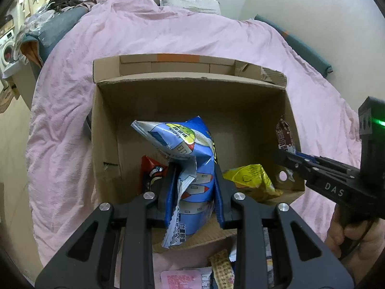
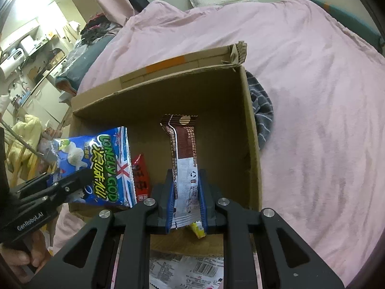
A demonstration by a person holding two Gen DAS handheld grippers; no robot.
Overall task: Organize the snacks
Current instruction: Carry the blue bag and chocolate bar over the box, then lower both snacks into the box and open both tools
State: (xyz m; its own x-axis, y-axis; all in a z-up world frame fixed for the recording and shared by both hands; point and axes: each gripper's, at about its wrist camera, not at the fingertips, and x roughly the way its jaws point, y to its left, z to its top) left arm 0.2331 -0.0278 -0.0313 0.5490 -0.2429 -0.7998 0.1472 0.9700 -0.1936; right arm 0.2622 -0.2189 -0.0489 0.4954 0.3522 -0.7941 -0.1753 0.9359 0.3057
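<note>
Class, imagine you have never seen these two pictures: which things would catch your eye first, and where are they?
The blue bag, pinched in the left gripper, hangs over the open box on the pink bedcover. Beside it, the right gripper holds a brown wrapper upright over the same box. A yellow packet and a red packet already lie inside.

It was a home bedroom: a bed (image 1: 168, 38) under a pink duvet, a pillow (image 1: 190, 1), piled clothes (image 1: 69, 2) and a washing machine (image 1: 8, 50).
</note>
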